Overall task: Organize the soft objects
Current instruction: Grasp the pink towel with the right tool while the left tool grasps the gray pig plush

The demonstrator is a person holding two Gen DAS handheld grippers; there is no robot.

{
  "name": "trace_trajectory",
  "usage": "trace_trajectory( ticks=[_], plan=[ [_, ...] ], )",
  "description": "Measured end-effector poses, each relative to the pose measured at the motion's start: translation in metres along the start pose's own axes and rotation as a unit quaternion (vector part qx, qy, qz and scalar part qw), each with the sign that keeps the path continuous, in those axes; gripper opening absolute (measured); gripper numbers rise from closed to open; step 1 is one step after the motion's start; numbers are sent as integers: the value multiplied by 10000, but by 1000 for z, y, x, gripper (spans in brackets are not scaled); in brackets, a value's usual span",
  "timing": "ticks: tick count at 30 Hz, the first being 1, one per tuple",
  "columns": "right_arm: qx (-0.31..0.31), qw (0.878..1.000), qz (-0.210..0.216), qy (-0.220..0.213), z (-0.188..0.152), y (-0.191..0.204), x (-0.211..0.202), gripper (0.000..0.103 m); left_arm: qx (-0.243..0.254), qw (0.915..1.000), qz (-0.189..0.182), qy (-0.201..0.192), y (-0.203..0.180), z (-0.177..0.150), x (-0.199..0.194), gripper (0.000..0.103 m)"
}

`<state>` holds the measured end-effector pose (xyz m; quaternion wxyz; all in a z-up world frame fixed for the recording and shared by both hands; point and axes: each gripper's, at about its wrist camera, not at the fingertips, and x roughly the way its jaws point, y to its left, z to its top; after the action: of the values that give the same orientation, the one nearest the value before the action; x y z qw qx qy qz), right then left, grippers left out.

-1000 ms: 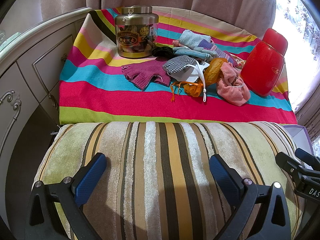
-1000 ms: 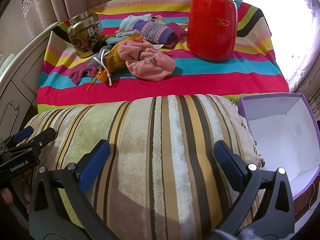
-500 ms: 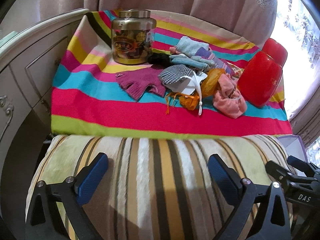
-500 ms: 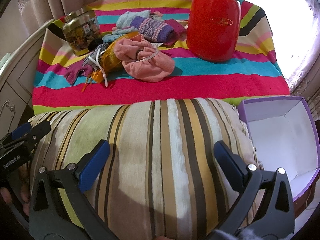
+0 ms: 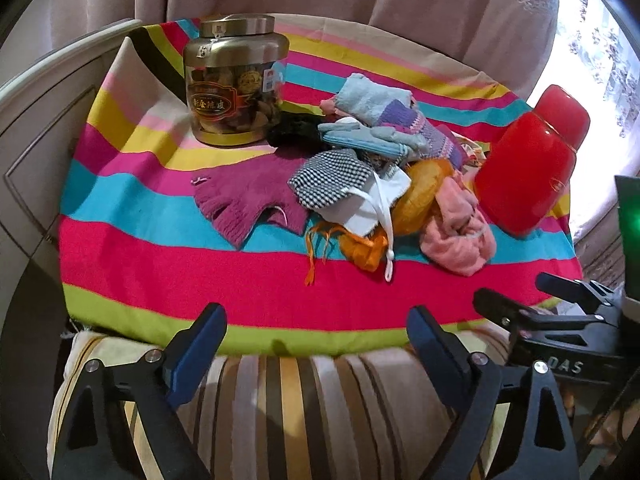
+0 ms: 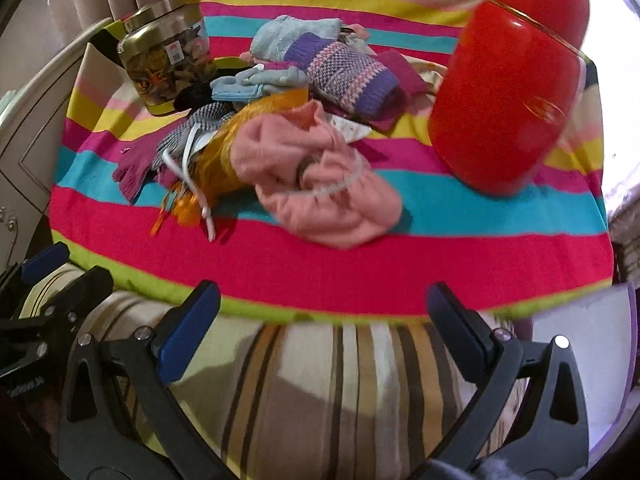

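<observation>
A: Both tongs coming in over the striped cushion (image 5: 320,408) twd the worktop (image 5: 240,288). Left tongs (image 5: 316,340) wide apart, jaws just been closing a bit, nothing btwn them.

B: Right tongs (image 6: 324,312) too: spread wide, empty. The picture's blurry on that side.

A: Soft stuff all sits in one heap mid-worktop, btwn the jar (image 5: 234,80) and the red flask (image 5: 528,160). Magenta glove (image 5: 248,196) lies flat on the left edge of it, checked cloth (image 5: 332,178) overlapping its corner, pink fleece piece (image 6: 316,184) nearest the flask.

B: Purple box (image 6: 600,360) low on the right, past the cushion. Prob where things go, my guess.

A: Risks? Heap's tangled. White drawstring (image 5: 386,224) and orange tassels (image 5: 316,248) trail out front. Grab one item and a cord likely drags a neighbour along.

B: Flask worries me more. The pink piece looks v close to its base, can't tell if touching. A wide sweep by the right tongs there could clip it and tip it.

A: Same w/ the jar on the left, though the glove sits apart from it. Also a thin flat knit: jaws may pinch the striped cloth (image 5: 120,216) under it too.
</observation>
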<state>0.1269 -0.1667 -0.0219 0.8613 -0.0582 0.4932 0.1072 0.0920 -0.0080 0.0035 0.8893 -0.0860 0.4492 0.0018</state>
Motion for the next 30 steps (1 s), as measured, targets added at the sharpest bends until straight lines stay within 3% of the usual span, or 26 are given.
trace_trajectory(
  ticks=[12,16,20,23,27,30],
  plan=[
    [-225,9997,-53,100,47,1,50,102,-203,9998,14,-24,9,48,27,87],
    [-24,9993,185,337,52,-8,70,86,-336,9992,-162,-137,7,70,36,85],
    [293,9978,439,410,49,-20,73,63,-670,9956,-634,-194,5,96,48,83],
    [464,9970,508,354,46,-28,71,49,-1117,9870,-1148,-121,5,114,62,82],
    [780,9945,648,277,42,-44,67,38,-1859,9637,-1907,206,5,127,90,75],
    [1143,9906,736,179,36,-63,60,35,-2349,9474,-2121,475,9,129,114,67]
  ],
)
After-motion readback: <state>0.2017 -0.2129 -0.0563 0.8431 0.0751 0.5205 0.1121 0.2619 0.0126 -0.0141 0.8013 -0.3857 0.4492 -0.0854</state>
